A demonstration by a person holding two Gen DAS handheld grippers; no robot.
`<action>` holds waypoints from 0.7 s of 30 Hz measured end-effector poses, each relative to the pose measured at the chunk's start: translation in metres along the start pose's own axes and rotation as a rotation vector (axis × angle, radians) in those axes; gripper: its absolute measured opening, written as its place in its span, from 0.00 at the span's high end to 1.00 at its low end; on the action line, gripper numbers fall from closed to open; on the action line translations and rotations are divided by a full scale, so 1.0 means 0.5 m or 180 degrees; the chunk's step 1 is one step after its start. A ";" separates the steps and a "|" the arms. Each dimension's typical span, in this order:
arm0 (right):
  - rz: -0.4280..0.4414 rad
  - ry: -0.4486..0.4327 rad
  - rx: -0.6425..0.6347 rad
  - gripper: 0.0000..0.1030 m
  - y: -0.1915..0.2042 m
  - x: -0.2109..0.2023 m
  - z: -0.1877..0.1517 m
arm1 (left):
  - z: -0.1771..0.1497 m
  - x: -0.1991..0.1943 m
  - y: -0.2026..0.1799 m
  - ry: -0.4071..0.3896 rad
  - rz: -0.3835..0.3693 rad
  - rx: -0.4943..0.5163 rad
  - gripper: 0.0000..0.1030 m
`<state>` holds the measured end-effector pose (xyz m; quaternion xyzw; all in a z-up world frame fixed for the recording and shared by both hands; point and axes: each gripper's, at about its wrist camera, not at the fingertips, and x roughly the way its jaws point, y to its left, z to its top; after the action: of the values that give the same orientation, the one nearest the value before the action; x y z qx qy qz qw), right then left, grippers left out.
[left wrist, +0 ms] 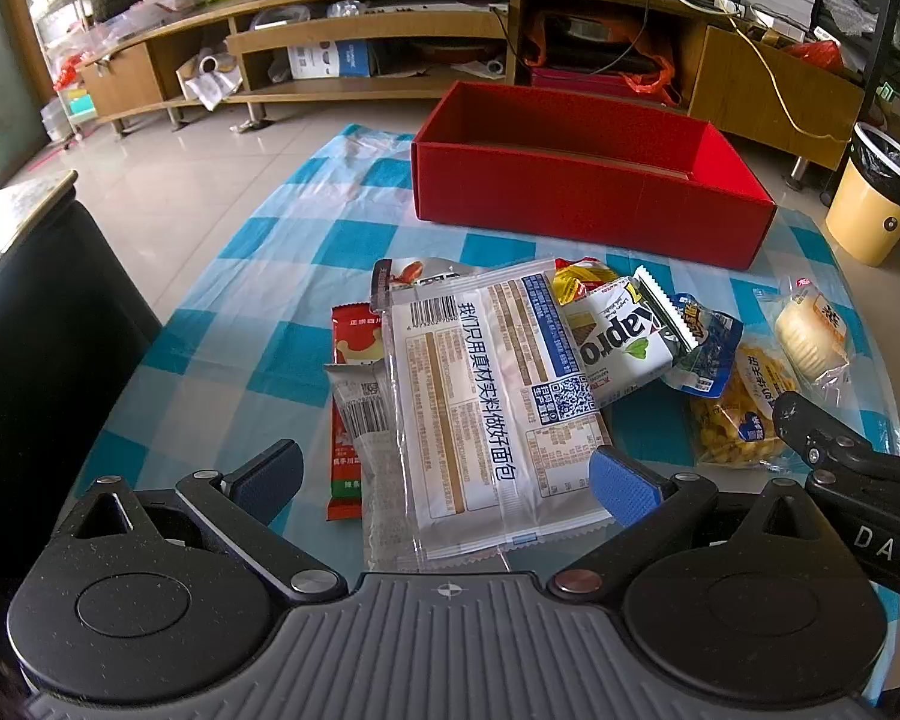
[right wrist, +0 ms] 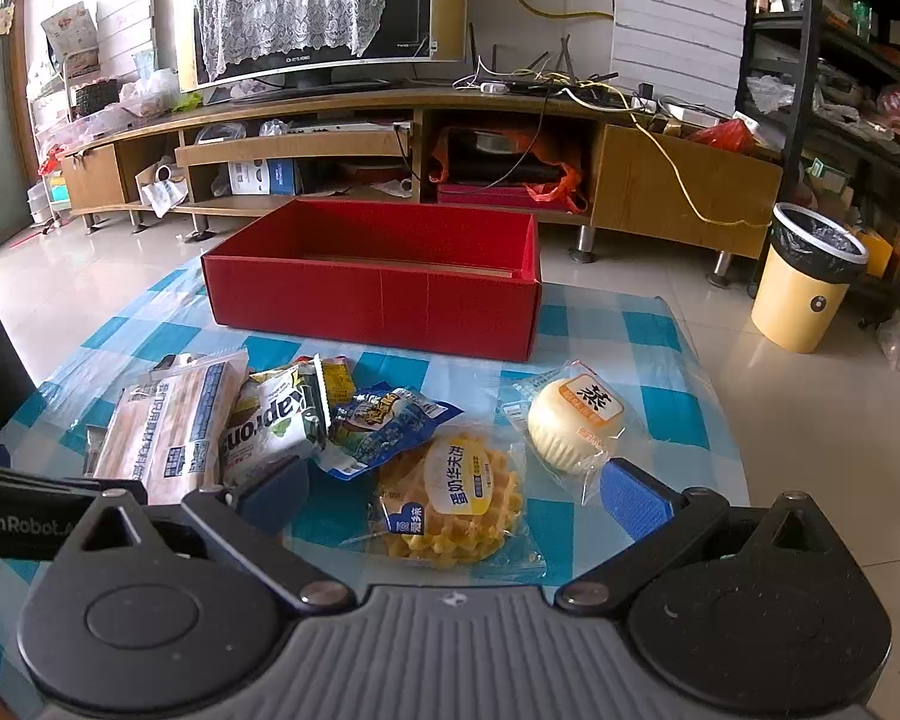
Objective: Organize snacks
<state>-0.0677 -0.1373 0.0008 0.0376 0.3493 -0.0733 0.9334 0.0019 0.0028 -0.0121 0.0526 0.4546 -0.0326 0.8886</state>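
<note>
Your snacks lie in a loose heap at the centre of both views, on the blue-checked cloth point(left wrist: 222, 324) in front of the red box point(left wrist: 582, 204): the large white bread packet point(left wrist: 486, 408) lies lower centre in the left view, overlapping a red-and-green packet point(left wrist: 347, 414) at its left and a clear wrapped bar point(left wrist: 363, 405); the white wafer pack point(left wrist: 621, 342) and a blue packet point(left wrist: 705, 348) are piled against its right edge, with a yellow wrapper point(left wrist: 576, 279) showing behind. In the right view the waffle packet point(right wrist: 453, 501) sits lower centre and the wrapped round bun point(right wrist: 576, 429) just to its right, apart from the main heap. The red box, upper centre, shows nothing above its walls; its floor is mostly hidden, so you cannot confirm it is empty. Judgement: no sorting is evident, every visible snack remains to be placed. Your left gripper point(left wrist: 447, 480) is spread wide, holding nothing, jaws either side of the bread packet's near end. Your right gripper point(right wrist: 453, 489) is likewise wide open and empty, framing the waffle packet. Beyond the cloth: tiled floor, a wooden TV cabinet point(right wrist: 678, 180) and a yellow bin point(right wrist: 804, 282) at right
</note>
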 end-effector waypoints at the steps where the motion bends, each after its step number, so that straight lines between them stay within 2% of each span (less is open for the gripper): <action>1: 0.0001 0.0001 0.0001 0.02 0.000 0.000 0.000 | 0.001 0.000 0.001 0.0000 -0.0003 -0.0002 0.00; 21: 0.0003 0.0020 0.0006 0.02 0.000 0.003 -0.002 | 0.001 -0.001 0.001 0.0015 0.0000 -0.0004 0.00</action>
<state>-0.0673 -0.1372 -0.0009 0.0389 0.3521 -0.0731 0.9323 0.0020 0.0035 -0.0116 0.0521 0.4568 -0.0321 0.8875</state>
